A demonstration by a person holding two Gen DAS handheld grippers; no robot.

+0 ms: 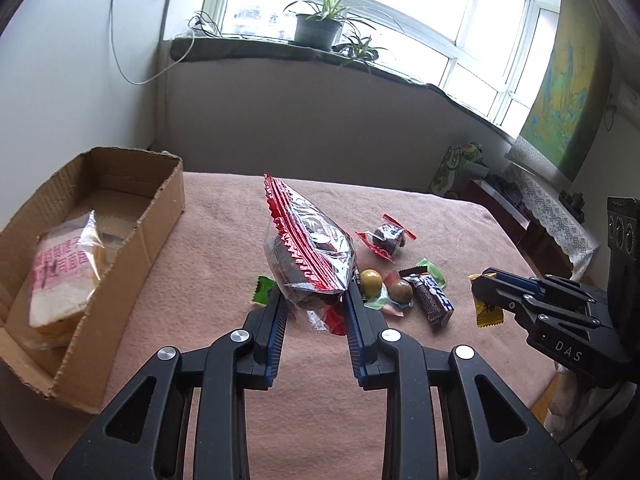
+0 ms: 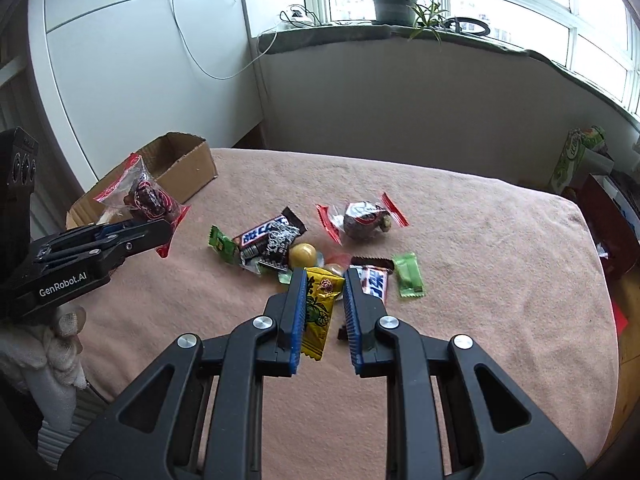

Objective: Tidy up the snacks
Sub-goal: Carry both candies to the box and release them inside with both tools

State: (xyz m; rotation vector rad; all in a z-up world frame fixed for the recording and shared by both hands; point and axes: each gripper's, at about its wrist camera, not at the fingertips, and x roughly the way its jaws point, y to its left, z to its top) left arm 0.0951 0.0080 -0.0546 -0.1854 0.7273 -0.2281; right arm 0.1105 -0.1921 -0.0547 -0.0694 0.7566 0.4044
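Observation:
My left gripper (image 1: 316, 292) is shut on a clear packet with red zigzag edges (image 1: 308, 240) that holds a dark snack, lifted above the pink-covered table (image 1: 224, 248). From the right wrist view, the left gripper (image 2: 160, 236) holds that packet (image 2: 144, 196) in front of the cardboard box (image 2: 192, 168). My right gripper (image 2: 324, 280) is shut on a yellow candy packet (image 2: 320, 308) above the snack pile; in the left wrist view the right gripper (image 1: 486, 284) carries the yellow packet (image 1: 488, 312). The box (image 1: 160, 216) contains a bagged bread slice (image 1: 64, 276).
On the table lie another red-edged packet (image 2: 362, 216), two chocolate bars (image 2: 268, 240) (image 2: 374, 280), green candies (image 2: 408, 274) (image 2: 222, 244) and round yellow balls (image 2: 302, 255). A gloved hand (image 2: 60, 328) grips the left tool. A windowsill with potted plants (image 2: 394, 4) lies beyond.

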